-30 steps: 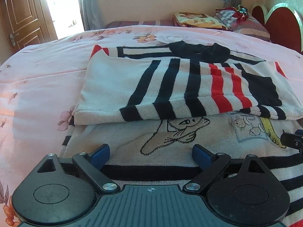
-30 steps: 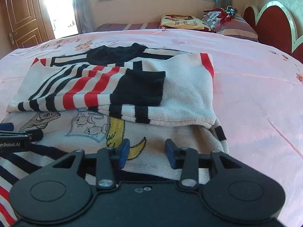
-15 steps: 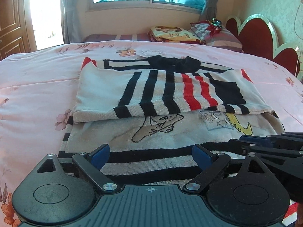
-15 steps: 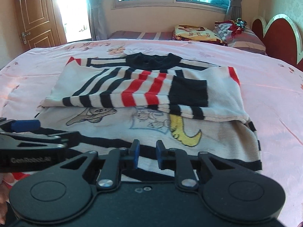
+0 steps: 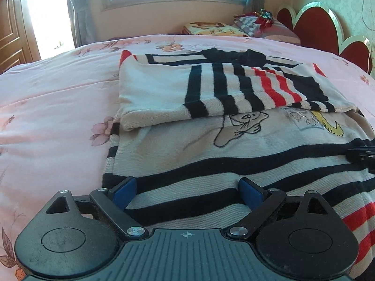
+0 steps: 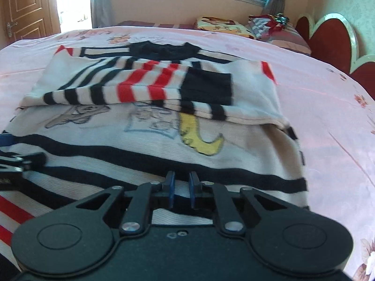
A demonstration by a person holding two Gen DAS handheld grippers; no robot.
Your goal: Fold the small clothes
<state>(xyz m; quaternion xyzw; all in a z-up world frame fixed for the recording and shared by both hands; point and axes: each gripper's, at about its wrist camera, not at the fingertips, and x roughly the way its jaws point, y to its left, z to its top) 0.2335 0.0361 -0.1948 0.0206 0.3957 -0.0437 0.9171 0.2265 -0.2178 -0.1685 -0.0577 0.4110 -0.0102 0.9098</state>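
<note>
A pink floral bedspread (image 5: 54, 107) is covering the whole bed, and the striped knit sweater (image 5: 211, 145) is lying flat across its middle, collar toward the window. Its 2 sleeves are lying folded across the chest, the cuffs overlapping above the stitched cartoon figures. A red scalloped headboard (image 6: 328, 44) is standing at the right, with folded blankets (image 6: 222, 24) lying beside it at the far edge of the bed.

The left gripper (image 5: 187, 188) is sitting over the hem at the sweater's left side, its blue pads standing wide apart with nothing pinched. The right gripper (image 6: 181, 188) is sitting at the hem nearer the right side; its jaws have just been closing and are now nearly together, pinching a ridge of the striped knit.
</note>
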